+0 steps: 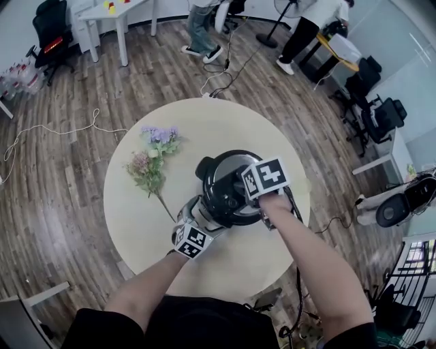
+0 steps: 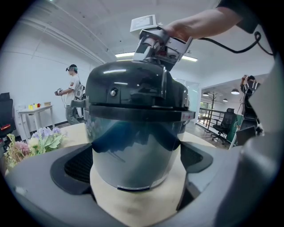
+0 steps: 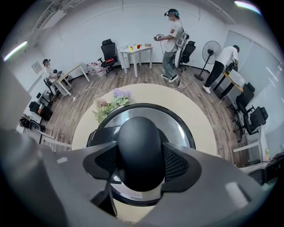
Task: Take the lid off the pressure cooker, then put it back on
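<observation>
A black and steel pressure cooker (image 1: 221,184) stands near the middle of a round cream table (image 1: 136,218). The lid (image 2: 133,84) sits on the pot. My left gripper (image 2: 137,173) lies low at the near side, and its pads press both sides of the steel cooker body (image 2: 137,150). My right gripper (image 3: 140,159) comes down from above, shut on the lid's black knob (image 3: 140,146). The same gripper (image 2: 159,44) shows on top of the lid in the left gripper view. In the head view its marker cube hides the knob.
A bunch of artificial flowers (image 1: 151,160) lies on the table left of the cooker. A cable (image 1: 296,211) runs off the right edge. On the wooden floor around stand people (image 3: 172,40), office chairs (image 1: 51,34), a white table (image 1: 112,13) and a fan (image 3: 211,51).
</observation>
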The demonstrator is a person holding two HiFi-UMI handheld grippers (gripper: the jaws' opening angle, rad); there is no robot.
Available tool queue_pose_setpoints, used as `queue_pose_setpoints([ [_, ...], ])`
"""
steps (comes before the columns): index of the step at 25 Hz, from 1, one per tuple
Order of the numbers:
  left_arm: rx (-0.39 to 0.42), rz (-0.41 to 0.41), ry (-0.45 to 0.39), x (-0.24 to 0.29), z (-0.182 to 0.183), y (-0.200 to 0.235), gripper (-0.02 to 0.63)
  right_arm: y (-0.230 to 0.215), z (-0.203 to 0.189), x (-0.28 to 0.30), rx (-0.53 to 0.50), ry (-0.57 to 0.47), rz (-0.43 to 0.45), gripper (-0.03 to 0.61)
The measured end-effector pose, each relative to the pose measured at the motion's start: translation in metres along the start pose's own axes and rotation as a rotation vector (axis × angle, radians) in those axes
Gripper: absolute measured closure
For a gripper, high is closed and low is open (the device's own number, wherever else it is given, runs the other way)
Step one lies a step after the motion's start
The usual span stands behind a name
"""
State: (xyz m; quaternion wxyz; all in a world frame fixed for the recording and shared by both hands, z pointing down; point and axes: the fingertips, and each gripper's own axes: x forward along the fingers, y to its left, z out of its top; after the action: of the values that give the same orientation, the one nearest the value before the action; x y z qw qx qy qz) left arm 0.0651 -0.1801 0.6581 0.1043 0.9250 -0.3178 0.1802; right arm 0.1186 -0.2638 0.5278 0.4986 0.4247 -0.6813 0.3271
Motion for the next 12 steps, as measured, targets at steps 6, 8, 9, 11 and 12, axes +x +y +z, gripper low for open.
queue_pose_setpoints([
  [6, -0.002, 0.002, 0.002, 0.001, -0.002, 0.001, 0.023, -0.003, 0.009, -0.021, 0.046, -0.011, 0.039, 0.282],
  [8, -0.005, 0.003, 0.002, 0.002, -0.002, 0.001, 0.023, -0.004, 0.008, -0.03, 0.054, -0.008, 0.057, 0.284],
  [9, -0.006, 0.004, 0.003, 0.002, -0.002, 0.001, 0.023, -0.006, 0.006, -0.034, 0.059, -0.01, 0.061, 0.284],
  [11, -0.005, 0.004, 0.002, 0.002, -0.001, 0.001, 0.023, -0.012, 0.004, -0.043, 0.065, -0.017, 0.059, 0.285],
  [12, -0.003, 0.004, 0.0, 0.002, -0.001, 0.002, 0.023, -0.015, 0.003, -0.047, 0.064, -0.018, 0.053, 0.285],
])
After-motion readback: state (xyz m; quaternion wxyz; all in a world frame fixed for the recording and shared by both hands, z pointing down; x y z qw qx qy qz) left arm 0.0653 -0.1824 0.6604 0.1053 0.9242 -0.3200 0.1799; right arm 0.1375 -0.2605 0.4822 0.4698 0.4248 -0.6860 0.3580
